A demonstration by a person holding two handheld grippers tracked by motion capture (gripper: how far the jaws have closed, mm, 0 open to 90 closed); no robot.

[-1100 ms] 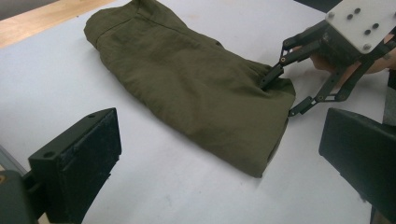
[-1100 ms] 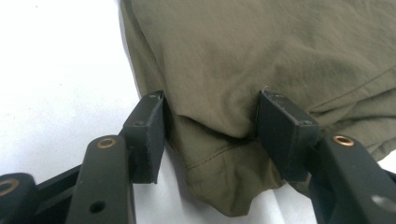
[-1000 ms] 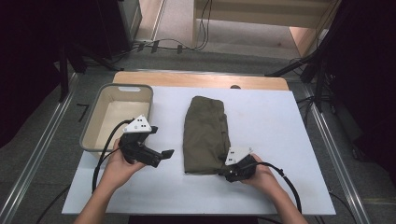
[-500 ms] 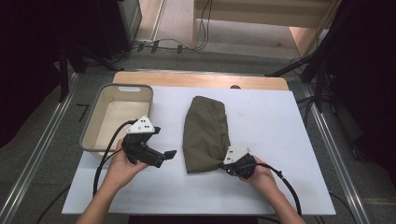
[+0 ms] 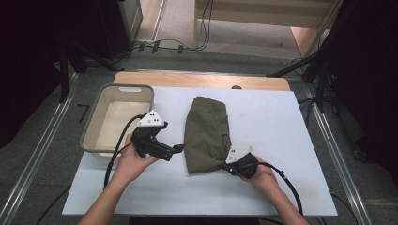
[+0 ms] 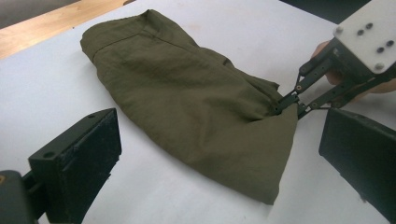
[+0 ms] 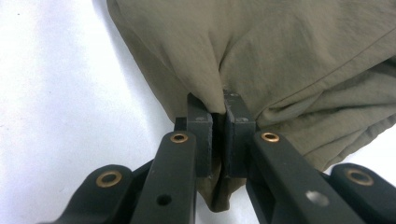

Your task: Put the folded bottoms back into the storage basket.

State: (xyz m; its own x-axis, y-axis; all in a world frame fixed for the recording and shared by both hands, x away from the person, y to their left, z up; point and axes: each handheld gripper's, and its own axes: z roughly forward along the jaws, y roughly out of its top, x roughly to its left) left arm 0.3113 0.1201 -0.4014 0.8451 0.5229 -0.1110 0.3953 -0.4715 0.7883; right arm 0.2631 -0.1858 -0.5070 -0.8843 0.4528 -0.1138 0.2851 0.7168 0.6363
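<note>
Lab: white table (image 5: 291, 140), floor cables (image 5: 178, 44), rails (image 5: 42, 154).

garment (image 5: 206, 133): plain olive green, without pattern, a shade paler and greyer in the right gripper view.
table (image 5: 281, 122): white top, with a bare light-wood strip along its 12 o'clock edge.
bin (image 5: 92, 127): grey rim and cream inside, at 9 o'clock of the garment.
left gripper (image 5: 178, 148): black body and jaws, a pale grey plate on top, a black cable.
right gripper (image 5: 226, 161): black jaws and links with brass-coloured rivets, a white plate, a black cable.
floor (image 5: 42, 140): grey, crossed by silver rails.
</note>
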